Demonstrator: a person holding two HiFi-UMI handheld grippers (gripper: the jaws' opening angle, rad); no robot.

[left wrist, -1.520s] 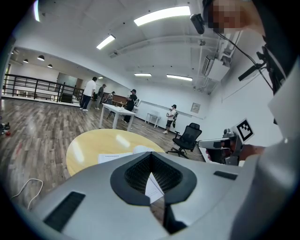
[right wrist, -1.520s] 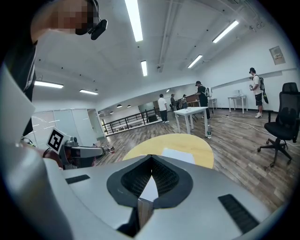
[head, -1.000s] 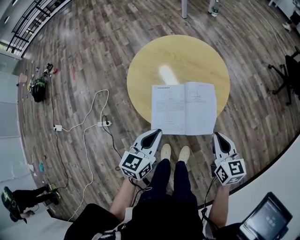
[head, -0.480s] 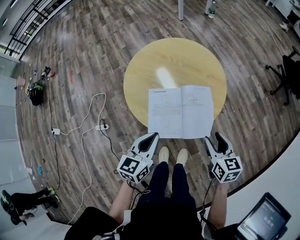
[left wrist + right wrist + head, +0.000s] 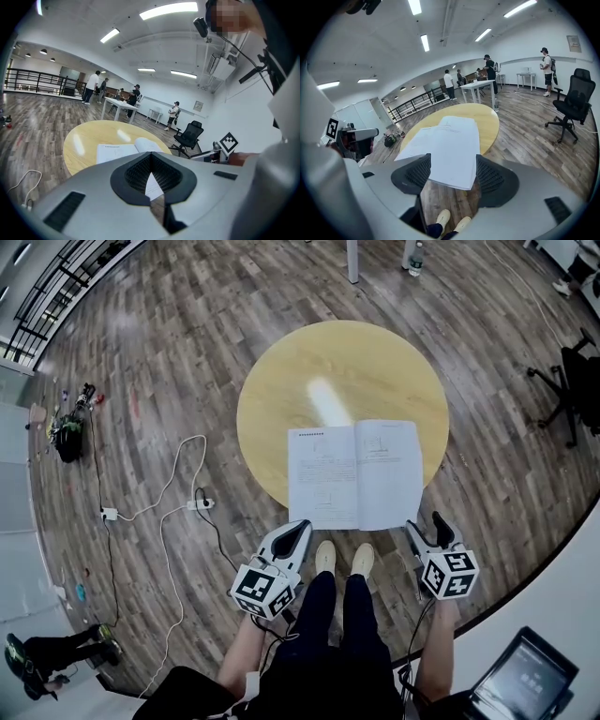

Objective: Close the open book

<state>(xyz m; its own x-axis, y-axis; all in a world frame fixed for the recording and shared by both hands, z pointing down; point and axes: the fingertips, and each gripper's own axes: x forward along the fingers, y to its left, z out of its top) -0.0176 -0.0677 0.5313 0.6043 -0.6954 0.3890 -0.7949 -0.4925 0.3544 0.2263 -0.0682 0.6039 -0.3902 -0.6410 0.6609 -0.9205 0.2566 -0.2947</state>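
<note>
An open book (image 5: pixel 356 474) with white pages lies flat on the near side of a round yellow table (image 5: pixel 347 371), its near edge sticking out past the rim. My left gripper (image 5: pixel 300 526) hovers shut just short of the book's near left corner, nothing in it. My right gripper (image 5: pixel 425 526) is by the near right corner; its jaws have just been opening and now stand wide. In the right gripper view the book (image 5: pixel 450 145) shows in the gap of that gripper (image 5: pixel 453 164), untouched by the pads. The left gripper view looks past closed pads (image 5: pixel 151 154) to the book (image 5: pixel 117 152).
The person's shoes (image 5: pixel 342 559) stand under the table's near edge. A power strip with white cables (image 5: pixel 202 504) lies on the wood floor to the left. A black office chair (image 5: pixel 577 381) stands at the right, a screen (image 5: pixel 525 681) at the bottom right. People stand at far tables (image 5: pixel 117 101).
The right gripper's jaws went from shut to wide open while it sank towards the book's near right corner. The left gripper has stayed put.
</note>
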